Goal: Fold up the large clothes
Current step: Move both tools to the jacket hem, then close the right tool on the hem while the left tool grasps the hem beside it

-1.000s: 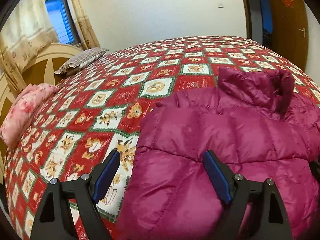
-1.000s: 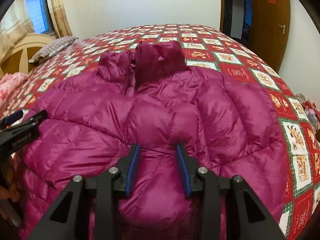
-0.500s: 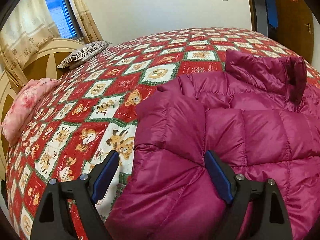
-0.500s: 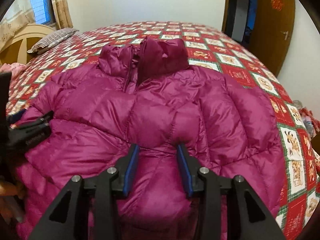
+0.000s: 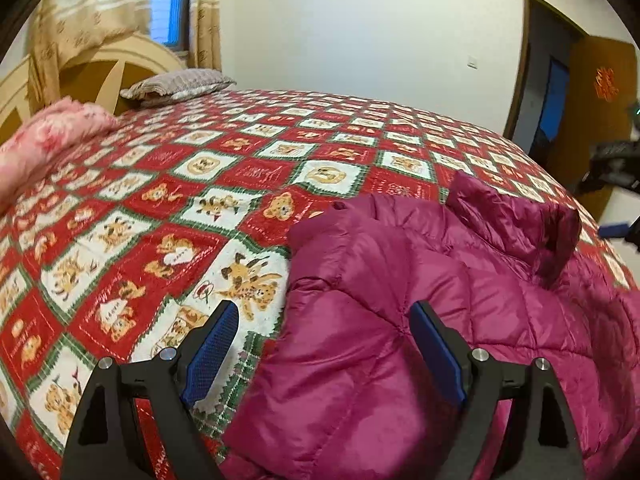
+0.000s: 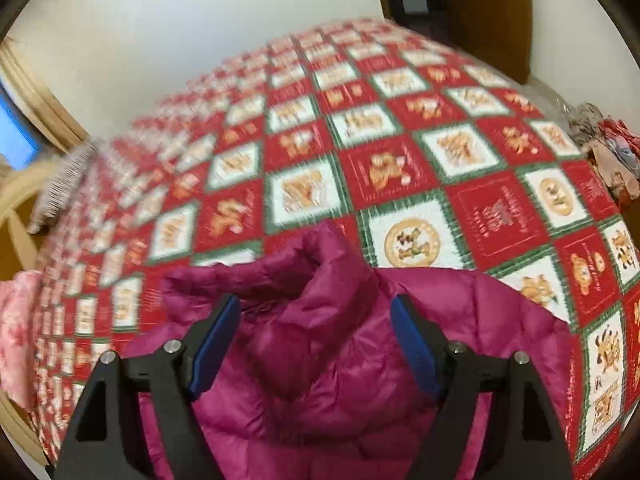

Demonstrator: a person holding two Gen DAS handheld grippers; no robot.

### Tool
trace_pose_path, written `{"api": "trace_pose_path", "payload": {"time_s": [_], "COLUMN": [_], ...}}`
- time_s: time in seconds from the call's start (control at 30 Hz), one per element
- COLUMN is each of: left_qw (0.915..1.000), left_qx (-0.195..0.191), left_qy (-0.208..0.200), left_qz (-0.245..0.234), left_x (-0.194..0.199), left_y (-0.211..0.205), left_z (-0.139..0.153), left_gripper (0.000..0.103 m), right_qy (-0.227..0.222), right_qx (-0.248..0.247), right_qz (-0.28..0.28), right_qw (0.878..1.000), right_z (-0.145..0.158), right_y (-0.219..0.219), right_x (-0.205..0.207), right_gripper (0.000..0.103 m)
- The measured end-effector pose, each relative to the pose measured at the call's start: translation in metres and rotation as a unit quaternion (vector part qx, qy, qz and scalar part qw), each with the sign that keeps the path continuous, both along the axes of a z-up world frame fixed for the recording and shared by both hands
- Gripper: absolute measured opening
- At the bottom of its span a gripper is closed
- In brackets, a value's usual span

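A magenta puffer jacket (image 5: 420, 320) lies spread on a bed with a red, white and green bear-pattern quilt (image 5: 200, 208). My left gripper (image 5: 324, 344) is open over the jacket's left shoulder and sleeve edge, its left finger above bare quilt. The jacket's raised collar (image 5: 516, 220) stands further right. My right gripper (image 6: 316, 336) is open and hovers over the jacket's collar (image 6: 320, 276), which sits between its blue pads. The right gripper's body shows at the right edge of the left wrist view (image 5: 616, 168).
A pink folded blanket (image 5: 44, 136) and a striped grey pillow (image 5: 180, 84) lie by the wooden headboard (image 5: 100, 68) at the far left. A doorway and brown door (image 5: 560, 92) stand at the right. A pile of clothes (image 6: 608, 148) lies beyond the bed's right edge.
My right gripper opened wider and swept forward from the jacket's chest to its collar, the view blurring. My left gripper turned left and lifted slightly, staying open over the shoulder.
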State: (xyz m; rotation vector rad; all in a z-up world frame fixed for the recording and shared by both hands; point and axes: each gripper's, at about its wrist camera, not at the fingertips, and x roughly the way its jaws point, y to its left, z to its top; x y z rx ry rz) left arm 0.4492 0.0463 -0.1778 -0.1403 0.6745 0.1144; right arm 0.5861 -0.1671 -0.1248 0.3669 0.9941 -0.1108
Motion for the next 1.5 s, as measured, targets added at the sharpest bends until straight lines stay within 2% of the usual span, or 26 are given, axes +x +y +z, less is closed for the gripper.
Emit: {"api": "trace_pose_path", "payload": {"time_s": [0.1,0.13,0.17,0.2,0.33,0.4,0.47,0.57,0.63,0.73,0.77,0.8,0.87,0.93,1.0,1.1,1.23,1.3,1.33,1.37,1.4,1.43,1.5], "left_qw": [1.0000,1.0000,0.9999,0.9999,0.9999,0.9998,0.9997,0.9994,0.9988,0.9978,0.9972,0.9966,0.9963,0.9957,0.9947,0.9888,0.9817,0.9794,0.9807,0.9822,0.9821,0.9810,0.9825], "left_qx": [-0.007,-0.007,-0.007,-0.006,-0.006,-0.005,-0.006,-0.007,0.000,0.000,0.002,0.008,0.010,-0.003,-0.015,-0.026,0.021,0.064,0.075,0.068,0.059,0.050,0.042], "left_qy": [0.003,0.005,0.008,0.010,0.012,0.018,0.023,0.027,0.030,0.008,-0.002,-0.011,-0.014,0.008,0.041,0.091,0.132,0.145,0.142,0.135,0.136,0.145,0.144], "left_qz": [0.002,0.001,-0.002,-0.003,-0.004,-0.005,-0.007,-0.022,-0.039,-0.066,-0.074,-0.082,-0.084,-0.092,-0.093,-0.116,-0.136,-0.125,-0.112,-0.112,-0.116,-0.119,-0.111], "left_x": [0.001,0.001,0.003,0.003,0.004,0.006,0.007,0.006,0.006,0.008,0.013,0.024,0.047,0.084,0.120,0.153,0.164,0.162,0.158,0.152,0.149,0.146,0.132], "left_y": [0.002,0.001,0.000,0.000,0.000,-0.001,0.000,-0.001,-0.005,-0.011,-0.015,-0.023,-0.034,-0.051,-0.071,-0.106,-0.150,-0.159,-0.156,-0.151,-0.147,-0.141,-0.127], "left_z": [-0.002,-0.003,-0.004,-0.004,-0.005,-0.007,-0.008,-0.005,0.006,0.041,0.054,0.071,0.087,0.097,0.092,0.073,0.042,0.026,0.020,0.017,0.016,0.014,0.013], "left_gripper": [0.088,0.088,0.088,0.088,0.088,0.088,0.088,0.088,0.088,0.088,0.088,0.088,0.088,0.088,0.088,0.088,0.088,0.088,0.079,0.068,0.038,0.023,0.023], "right_qy": [0.051,0.057,0.058,0.061,0.046,0.046,0.044,0.011,-0.015,-0.071,-0.079,-0.081,-0.087,-0.092,-0.095,-0.098,-0.100,-0.102,-0.102,-0.103,-0.103,-0.103,-0.104], "right_qx": [-0.013,-0.010,-0.011,-0.017,-0.029,-0.039,-0.025,-0.030,-0.046,-0.104,-0.109,-0.107,-0.087,-0.074,-0.067,-0.068,-0.060,-0.053,-0.051,-0.049,-0.048,-0.046,-0.043], "right_qz": [0.004,0.011,0.016,0.021,0.010,0.004,-0.008,-0.003,0.000,0.019,0.017,0.015,0.012,0.011,0.010,0.010,0.010,0.009,0.009,0.009,0.009,0.009,0.009], "right_qw": [0.999,0.998,0.998,0.998,0.998,0.998,0.999,0.999,0.999,0.992,0.991,0.991,0.992,0.993,0.993,0.993,0.993,0.993,0.993,0.993,0.993,0.994,0.994], "right_z": [-0.022,-0.028,-0.030,-0.032,-0.031,-0.039,-0.057,-0.058,-0.059,-0.065,-0.065,-0.065,-0.065,-0.066,-0.066,-0.067,-0.067,-0.068,-0.068,-0.068,-0.068,-0.068,-0.069], "right_y": [0.000,-0.001,-0.003,-0.005,-0.024,-0.031,-0.042,-0.043,-0.040,-0.027,-0.026,-0.027,-0.034,-0.038,-0.038,-0.038,-0.039,-0.040,-0.040,-0.041,-0.041,-0.042,-0.042], "right_x": [0.006,0.004,-0.001,-0.007,-0.041,-0.054,-0.067,-0.073,-0.078,-0.090,-0.092,-0.092,-0.093,-0.093,-0.093,-0.094,-0.095,-0.096,-0.096,-0.096,-0.096,-0.096,-0.096], "right_gripper": [0.078,0.074,0.048,0.018,0.015,0.014,0.011,0.010,0.010,0.011,0.011,0.011,0.011,0.011,0.011,0.011,0.012,0.012,0.012,0.012,0.012,0.012,0.012]}}
